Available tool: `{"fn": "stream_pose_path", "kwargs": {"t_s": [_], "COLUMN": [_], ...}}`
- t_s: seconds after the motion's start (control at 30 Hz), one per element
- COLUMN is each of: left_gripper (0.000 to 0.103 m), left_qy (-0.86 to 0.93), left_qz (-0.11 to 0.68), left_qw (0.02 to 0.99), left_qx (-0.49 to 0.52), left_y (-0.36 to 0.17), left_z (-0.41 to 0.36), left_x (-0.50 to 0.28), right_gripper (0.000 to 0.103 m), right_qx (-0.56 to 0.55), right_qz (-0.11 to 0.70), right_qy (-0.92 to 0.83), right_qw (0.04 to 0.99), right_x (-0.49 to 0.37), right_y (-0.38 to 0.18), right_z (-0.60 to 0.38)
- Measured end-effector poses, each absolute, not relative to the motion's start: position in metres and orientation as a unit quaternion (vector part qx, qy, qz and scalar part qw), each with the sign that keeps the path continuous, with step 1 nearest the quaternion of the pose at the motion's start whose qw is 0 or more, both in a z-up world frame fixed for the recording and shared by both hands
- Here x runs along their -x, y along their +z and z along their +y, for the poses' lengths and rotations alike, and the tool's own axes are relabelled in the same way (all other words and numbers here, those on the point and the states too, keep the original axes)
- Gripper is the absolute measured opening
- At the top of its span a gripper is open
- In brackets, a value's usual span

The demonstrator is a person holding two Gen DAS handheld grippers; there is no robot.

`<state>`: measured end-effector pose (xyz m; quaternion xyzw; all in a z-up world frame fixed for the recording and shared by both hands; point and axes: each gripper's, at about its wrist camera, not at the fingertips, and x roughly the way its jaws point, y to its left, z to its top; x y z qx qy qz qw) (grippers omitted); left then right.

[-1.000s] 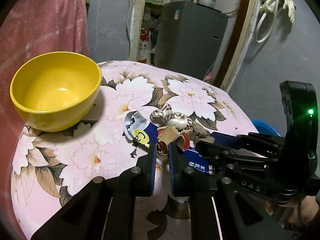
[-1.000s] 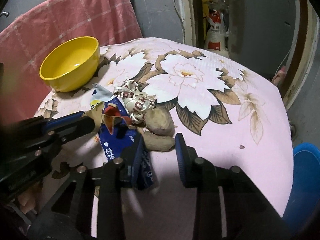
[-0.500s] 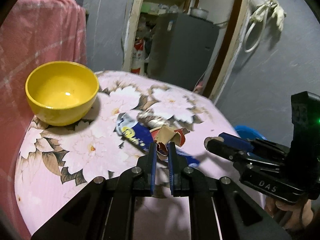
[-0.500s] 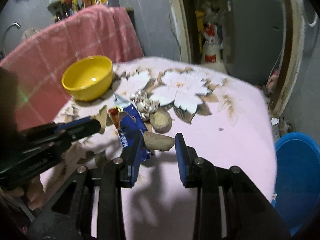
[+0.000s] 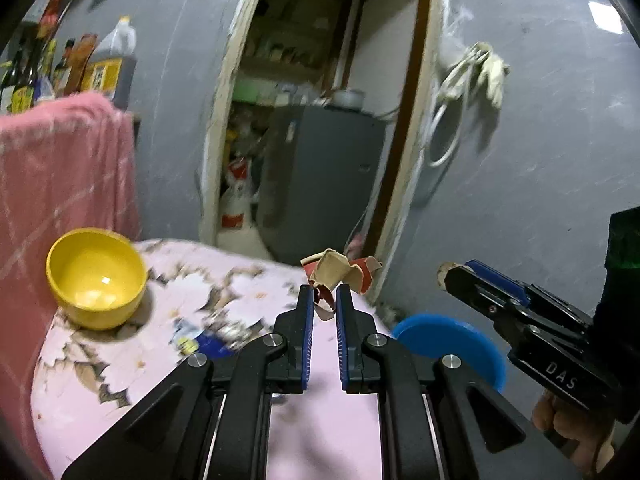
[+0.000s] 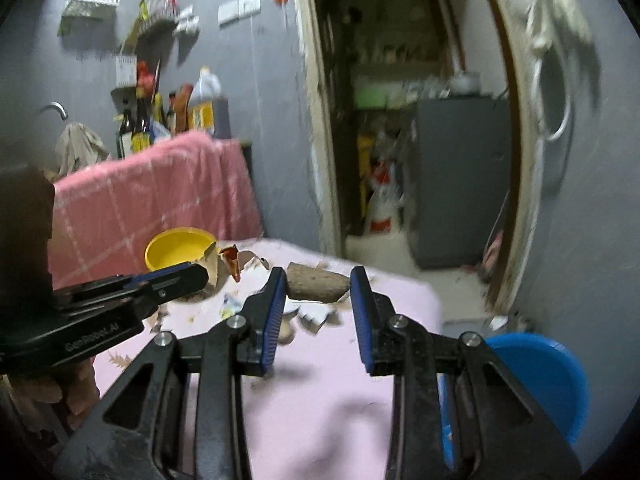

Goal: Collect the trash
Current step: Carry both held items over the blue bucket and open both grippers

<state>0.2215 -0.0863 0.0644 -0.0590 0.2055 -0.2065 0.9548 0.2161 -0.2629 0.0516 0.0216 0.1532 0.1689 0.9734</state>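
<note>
Item one: our left gripper, pinching a crumpled red-and-tan wrapper above the floral table. Item two: our right gripper, clamped on a brown lump over the same table. Blue bin beside the table's edge.

Both grippers raised, each closed on a piece of trash.

The left gripper points slightly downward, its 2 blue-padded jaws nearly together and pinching a crumpled scrap at their tips, clear of the desk. The right gripper also tilts slightly downward, its 2 jaws set wider apart and clamped on either end of a brown lump. In the left wrist view, the right gripper shows from the side at the right edge, with the person's hand wrapped around its handle below.
</note>
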Motion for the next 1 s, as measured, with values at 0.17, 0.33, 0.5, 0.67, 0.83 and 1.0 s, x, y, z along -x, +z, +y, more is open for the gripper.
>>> {"fn": "stream_pose_path", "kwargs": {"t_s": [0.17, 0.33, 0.5, 0.67, 0.83, 1.0], "left_gripper": [0.008, 0.009, 0.009, 0.009, 0.009, 0.009], "left_qy": [-0.225, -0.245, -0.264, -0.280, -0.294, -0.303], "left_qz": [0.170, 0.137, 0.116, 0.110, 0.112, 0.127], "left_qw": [0.957, 0.958, 0.957, 0.953, 0.949, 0.945], "left_qx": [0.061, 0.053, 0.040, 0.030, 0.020, 0.007], "left_y": [0.083, 0.099, 0.108, 0.108, 0.104, 0.097], "left_z": [-0.108, -0.133, -0.158, -0.183, -0.205, -0.226], "left_x": [-0.209, -0.199, -0.193, -0.193, -0.196, -0.203], "right_gripper": [0.037, 0.037, 0.037, 0.037, 0.037, 0.037], "right_qx": [-0.017, -0.016, -0.017, -0.018, -0.025, -0.041], "right_qz": [0.113, 0.085, 0.068, 0.057, 0.058, 0.070], "right_qy": [0.142, 0.116, 0.090, 0.069, 0.047, 0.034], "right_qw": [0.983, 0.990, 0.993, 0.996, 0.997, 0.996], "right_x": [-0.198, -0.182, -0.169, -0.159, -0.155, -0.160], "right_y": [0.071, 0.082, 0.087, 0.087, 0.081, 0.069], "right_z": [-0.286, -0.311, -0.336, -0.361, -0.384, -0.404]}}
